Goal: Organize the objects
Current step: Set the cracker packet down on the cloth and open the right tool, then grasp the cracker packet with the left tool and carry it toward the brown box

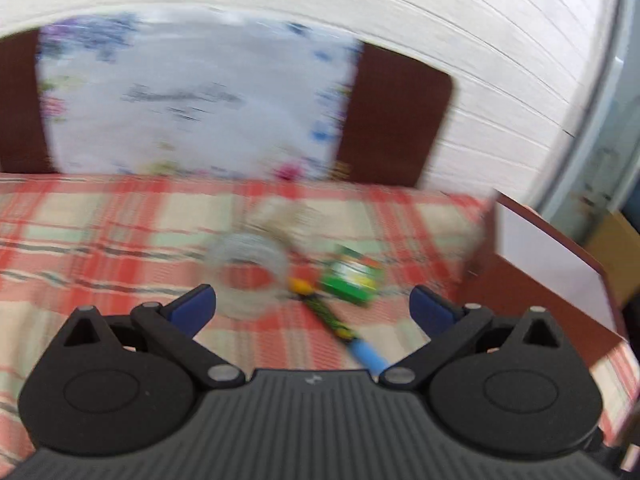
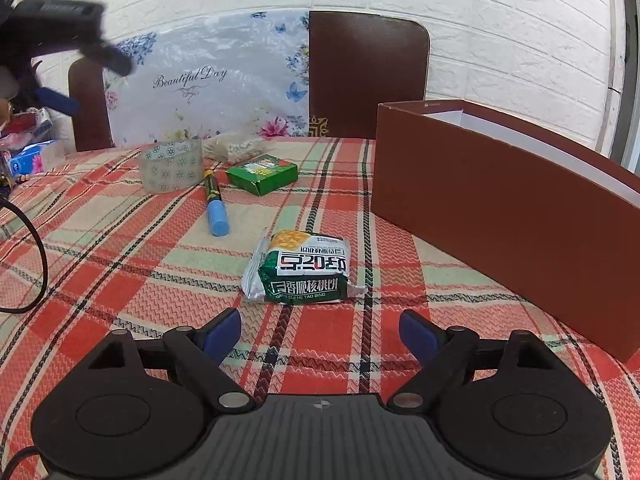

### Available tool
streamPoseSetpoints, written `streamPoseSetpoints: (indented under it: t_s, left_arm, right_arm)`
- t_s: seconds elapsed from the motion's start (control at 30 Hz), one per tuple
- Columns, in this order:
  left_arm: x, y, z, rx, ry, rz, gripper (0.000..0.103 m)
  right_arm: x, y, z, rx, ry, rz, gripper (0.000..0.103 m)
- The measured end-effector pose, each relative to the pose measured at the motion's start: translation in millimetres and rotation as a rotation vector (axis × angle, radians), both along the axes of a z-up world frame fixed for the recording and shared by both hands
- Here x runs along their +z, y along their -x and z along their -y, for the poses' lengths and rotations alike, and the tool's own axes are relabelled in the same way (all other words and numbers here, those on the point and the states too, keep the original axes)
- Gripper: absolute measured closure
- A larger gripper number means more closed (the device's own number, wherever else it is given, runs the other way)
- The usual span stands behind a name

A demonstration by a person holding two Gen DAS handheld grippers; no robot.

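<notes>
Both grippers are spread wide and empty, but the right gripper (image 2: pixel 320 330) sits just behind the cookie packet (image 2: pixel 305 267), nearer than the left gripper (image 1: pixel 312 304).

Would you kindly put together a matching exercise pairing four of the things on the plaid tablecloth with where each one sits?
Things:
1. clear patterned tape roll
2. blue-capped marker pen
3. small green cardboard box
4. green and silver snack packet

Places:
A. nearest the open right gripper, just ahead of its fingers
B. far side of the cloth, left of the marker's tip
C. lying between the tape and the green box, cap toward the camera
D. right of the marker, nearer the tall brown box

Pairs: 1-B, 2-C, 3-D, 4-A
</notes>
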State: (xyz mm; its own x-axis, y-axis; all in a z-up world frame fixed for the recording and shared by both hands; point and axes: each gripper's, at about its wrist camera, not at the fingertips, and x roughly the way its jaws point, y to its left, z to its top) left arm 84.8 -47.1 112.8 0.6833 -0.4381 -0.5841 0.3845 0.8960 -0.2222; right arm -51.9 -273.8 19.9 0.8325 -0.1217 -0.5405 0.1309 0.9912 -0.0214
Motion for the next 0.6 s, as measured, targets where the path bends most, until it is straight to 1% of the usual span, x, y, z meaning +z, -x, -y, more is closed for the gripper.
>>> streamPoseSetpoints:
  t_s: [0.07,0.17,0.2,0.23,0.37,0.47,0.5,0.57,0.6]
  left_arm:
    - [-16,6,32,-0.077,0.013,-0.051,0.0]
    - [-44,13,69,-0.144,0.013,-0.142,0.001]
    - [-52,13,79,-0.162,0.014,-0.17,0.006]
    - [-60,13,86,-0.177,0.014,-0.198,0.009]
    - [-83,9,100,-0.179,0.015,-0.291,0.014]
    - [-94,4,104,-0.167,0.022,-0.34,0.025]
    - [-99,2,106,-0.167,0.018,-0.354,0.03]
    - [-104,1,107,-0.161,0.018,-0.356,0.033]
    - [-104,1,107,-0.158,0.022,-0.35,0.035]
  right_arm:
    - [0,-1,2,0.0,-0.002,0.001,0.018]
    - [-1,-4,8,-0.006,-0.012,0.001,0.017]
    - [-1,-6,10,-0.006,-0.017,-0.001,0.017]
    - [-2,-8,11,-0.004,-0.019,-0.003,0.017]
    - [-3,-16,12,0.018,-0.023,-0.006,0.017]
    - [-5,-25,12,0.031,-0.034,-0.014,0.017]
    - [-5,-29,13,0.036,-0.04,-0.013,0.017]
    - [-5,-36,14,0.047,-0.051,-0.012,0.017]
    - [-6,-40,14,0.053,-0.056,-0.015,0.017]
